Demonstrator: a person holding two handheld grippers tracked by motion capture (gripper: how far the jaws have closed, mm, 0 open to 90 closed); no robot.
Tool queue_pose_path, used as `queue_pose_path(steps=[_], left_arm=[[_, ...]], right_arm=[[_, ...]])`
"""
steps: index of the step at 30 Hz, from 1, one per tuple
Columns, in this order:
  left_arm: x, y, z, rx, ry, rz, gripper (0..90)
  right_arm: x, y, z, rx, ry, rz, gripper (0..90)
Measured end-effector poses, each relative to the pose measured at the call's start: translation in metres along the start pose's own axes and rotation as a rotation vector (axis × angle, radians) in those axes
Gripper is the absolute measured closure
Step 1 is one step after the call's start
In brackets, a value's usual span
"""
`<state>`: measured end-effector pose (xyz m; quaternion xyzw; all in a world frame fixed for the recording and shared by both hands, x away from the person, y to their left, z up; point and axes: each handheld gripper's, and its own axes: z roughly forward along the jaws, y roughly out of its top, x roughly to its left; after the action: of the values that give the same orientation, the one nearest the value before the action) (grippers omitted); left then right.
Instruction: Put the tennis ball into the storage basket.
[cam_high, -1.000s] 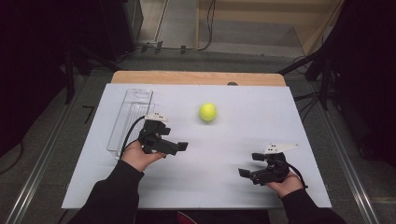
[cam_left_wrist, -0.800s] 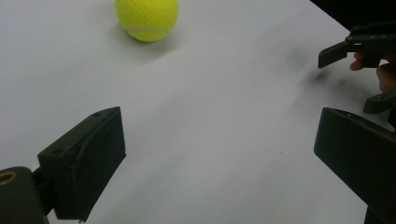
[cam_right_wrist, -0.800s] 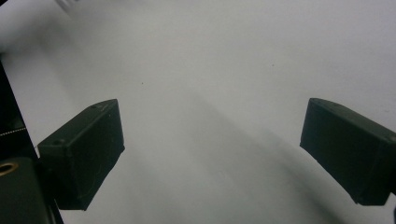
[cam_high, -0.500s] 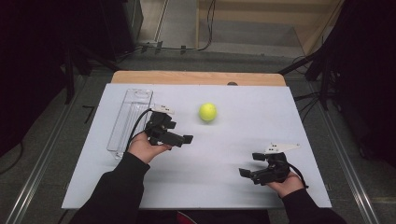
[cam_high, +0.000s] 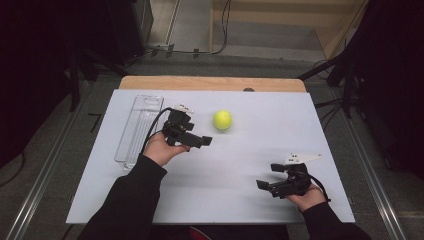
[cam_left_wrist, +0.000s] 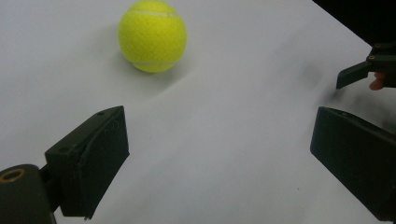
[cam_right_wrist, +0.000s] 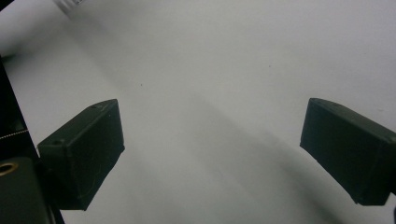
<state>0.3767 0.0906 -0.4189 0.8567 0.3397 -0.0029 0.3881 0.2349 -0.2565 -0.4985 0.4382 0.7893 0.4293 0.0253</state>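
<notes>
Tennis ball (cam_high: 222, 120) lying on the white bench (cam_high: 250, 165), toward the far edge, slightly left of the middle, touched by nothing. Left tongs (cam_high: 206, 142) just short of it and to its left, held level over the bench, pointing right; jaws standing wide though just closing a little, nothing between them, ball ahead and off to the left in the left gripper view (cam_left_wrist: 152, 35). Left forearm in a dark sleeve slanting in from the near edge. Right tongs (cam_high: 261, 185) near the near right corner, pointing left, jaws wide over bare bench. Clear plastic tray (cam_high: 140, 125) lying along the left edge.
</notes>
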Motion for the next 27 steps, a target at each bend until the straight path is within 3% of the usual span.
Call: queue_pose_path(steps=[10,27], left_arm=[[0.007,0.015,0.008,0.001,-0.014,0.004,4.8],[0.009,0.039,0.025,0.015,0.014,0.012,5.5]], right_arm=[[0.0,0.0,0.001,0.001,0.007,0.0,4.5],[0.001,0.0,0.001,0.001,0.01,-0.004,4.5]])
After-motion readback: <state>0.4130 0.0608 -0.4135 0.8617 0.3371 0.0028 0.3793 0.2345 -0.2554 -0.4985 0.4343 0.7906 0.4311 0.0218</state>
